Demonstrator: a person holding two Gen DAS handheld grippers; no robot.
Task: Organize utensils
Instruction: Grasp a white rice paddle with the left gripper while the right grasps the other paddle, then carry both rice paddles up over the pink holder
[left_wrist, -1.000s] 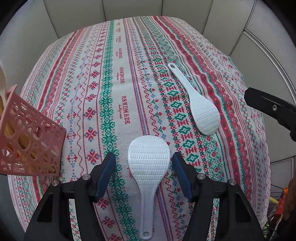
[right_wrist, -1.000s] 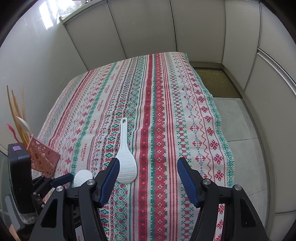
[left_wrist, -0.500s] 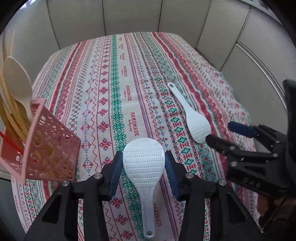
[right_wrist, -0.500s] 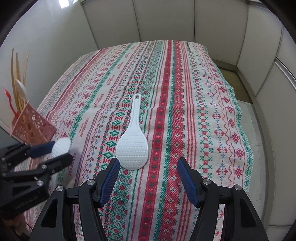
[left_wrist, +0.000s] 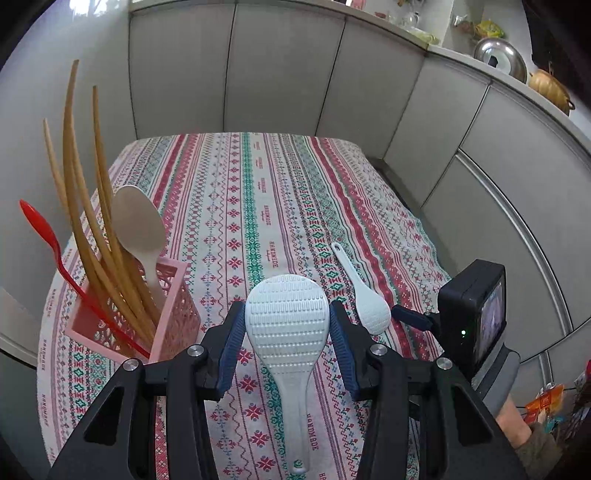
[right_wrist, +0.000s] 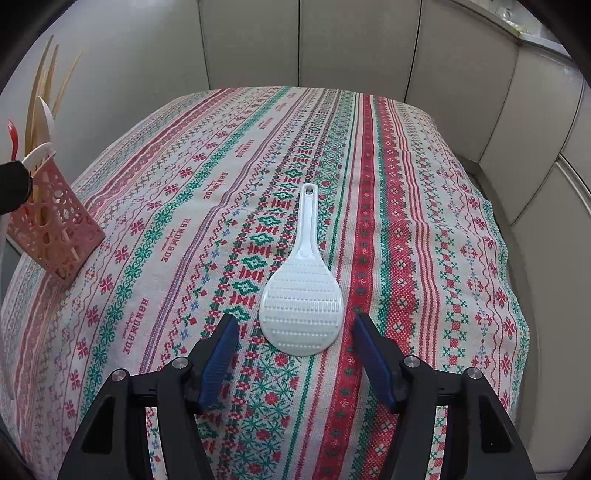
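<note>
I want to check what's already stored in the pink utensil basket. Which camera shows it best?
The left wrist view: the pink utensil basket is close, with long wooden utensils, a red spoon and a cream paddle standing in it. In the right wrist view it sits small at the left edge, partly blocked by a dark object.
</note>
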